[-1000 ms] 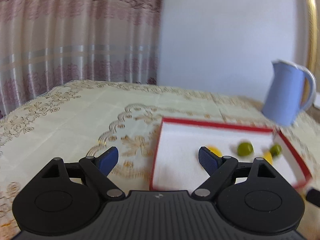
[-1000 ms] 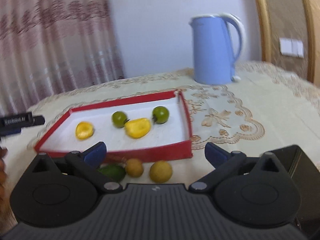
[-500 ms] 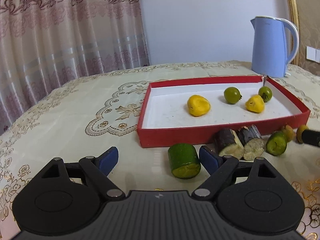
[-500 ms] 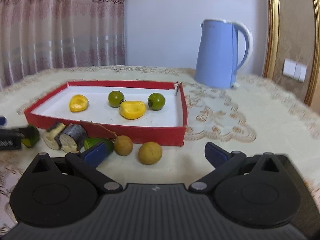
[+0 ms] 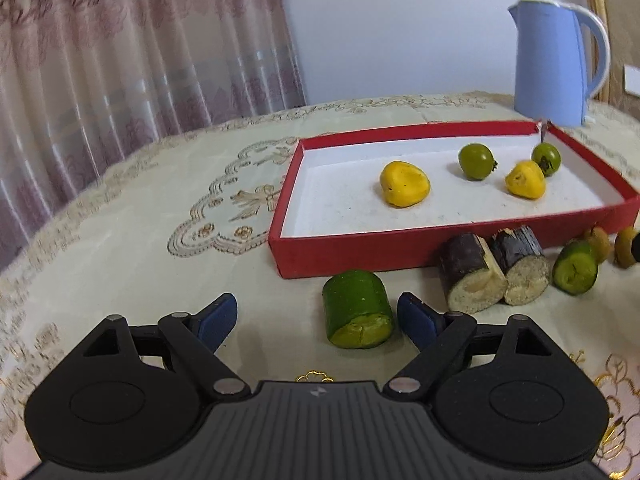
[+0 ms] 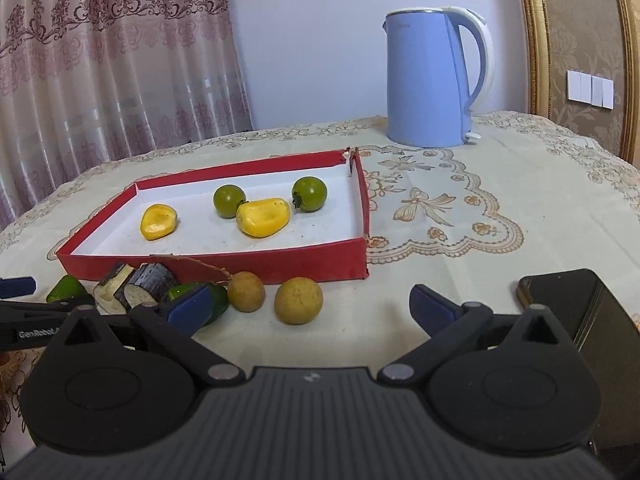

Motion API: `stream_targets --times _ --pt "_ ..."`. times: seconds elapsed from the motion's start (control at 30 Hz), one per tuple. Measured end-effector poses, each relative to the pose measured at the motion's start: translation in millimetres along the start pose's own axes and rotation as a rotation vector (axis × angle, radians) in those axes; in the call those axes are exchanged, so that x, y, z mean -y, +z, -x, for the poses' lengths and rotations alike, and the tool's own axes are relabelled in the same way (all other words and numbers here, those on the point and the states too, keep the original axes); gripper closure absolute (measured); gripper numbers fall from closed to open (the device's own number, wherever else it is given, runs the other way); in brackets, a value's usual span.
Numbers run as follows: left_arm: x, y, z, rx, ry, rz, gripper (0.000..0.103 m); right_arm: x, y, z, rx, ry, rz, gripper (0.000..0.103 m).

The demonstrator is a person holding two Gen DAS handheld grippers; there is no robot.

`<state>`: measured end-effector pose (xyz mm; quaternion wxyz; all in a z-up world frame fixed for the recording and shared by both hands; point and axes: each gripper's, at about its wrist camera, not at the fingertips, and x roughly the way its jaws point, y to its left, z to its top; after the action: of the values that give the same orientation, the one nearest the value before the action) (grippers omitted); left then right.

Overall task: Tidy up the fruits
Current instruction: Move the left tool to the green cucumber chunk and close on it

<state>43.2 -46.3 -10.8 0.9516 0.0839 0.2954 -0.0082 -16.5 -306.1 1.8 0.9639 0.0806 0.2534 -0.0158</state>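
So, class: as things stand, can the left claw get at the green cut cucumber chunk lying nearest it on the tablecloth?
Probably yes: the left claw is open and the green cucumber chunk lies between its fingertips, with nothing in between.

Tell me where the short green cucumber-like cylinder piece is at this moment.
In the left wrist view, the short green cylinder piece lies on the tablecloth just before the red tray's front wall, left of two dark-skinned cut pieces.

Soft, even daylight; sharp frames, fisheye bending at edges.
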Motion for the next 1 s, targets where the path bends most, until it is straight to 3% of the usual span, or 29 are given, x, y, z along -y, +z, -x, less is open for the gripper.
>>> stream_targets --times 0.13,0.37,0.73,1.0 --pt "-9 -1 -1 -0.006 -0.028 0.058 0.02 0 0 -1 -0.009 -0.004 0.0 0.0" --pt "-5 -1 1 0.005 -0.051 0.045 0.032 -5 0 -3 -0.014 -0.003 0.03 0.0" --pt "-16 -4 7 0.044 -0.172 0.117 0.068 -6 0 3 0.014 -0.021 0.032 0.0" --pt "-20 -4 6 0.045 -0.193 0.143 0.068 -13 0 6 0.017 -0.001 0.083 0.0"
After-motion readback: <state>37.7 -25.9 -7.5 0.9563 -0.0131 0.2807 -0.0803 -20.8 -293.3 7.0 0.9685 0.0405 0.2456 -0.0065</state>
